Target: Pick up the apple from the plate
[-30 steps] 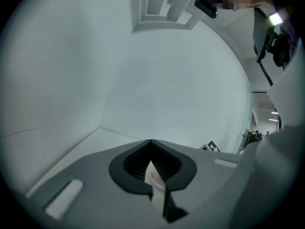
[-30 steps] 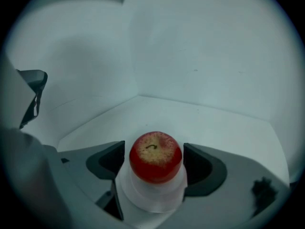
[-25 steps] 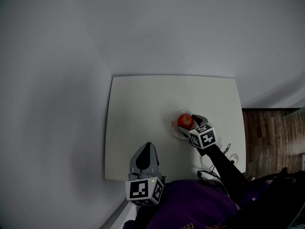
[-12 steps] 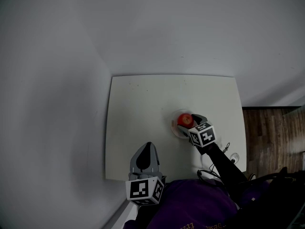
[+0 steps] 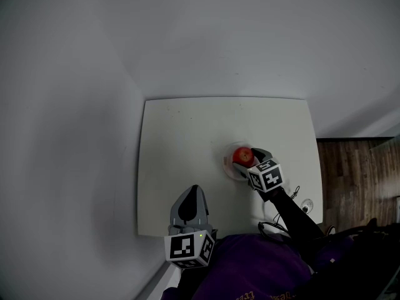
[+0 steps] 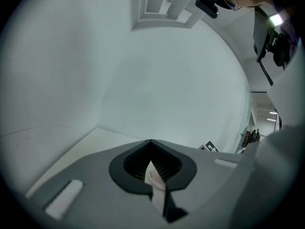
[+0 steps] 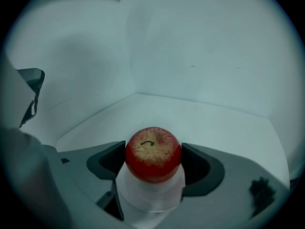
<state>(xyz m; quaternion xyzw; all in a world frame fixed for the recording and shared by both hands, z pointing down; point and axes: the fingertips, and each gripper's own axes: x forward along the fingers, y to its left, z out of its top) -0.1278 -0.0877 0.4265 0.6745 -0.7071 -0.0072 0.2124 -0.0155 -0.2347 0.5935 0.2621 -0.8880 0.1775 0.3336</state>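
Left gripper [image 5: 193, 195] hangs at the near edge of the table [image 5: 181, 130], jaws pressed together — bare tabletop ahead. Right gripper [image 5: 249, 160] clamps the apple [image 5: 242, 155] at the plate [image 5: 228, 167] (near rim hidden) — whether lifted, unclear.

The white table [image 5: 187, 149] stood in a corner, its left and far edges against the walls [image 5: 206, 36]. A small pale plate [image 5: 229, 169] lay on it right of the middle, well apart from every edge. Near the right front corner lay a small round thing [image 5: 306, 205], too small to tell.
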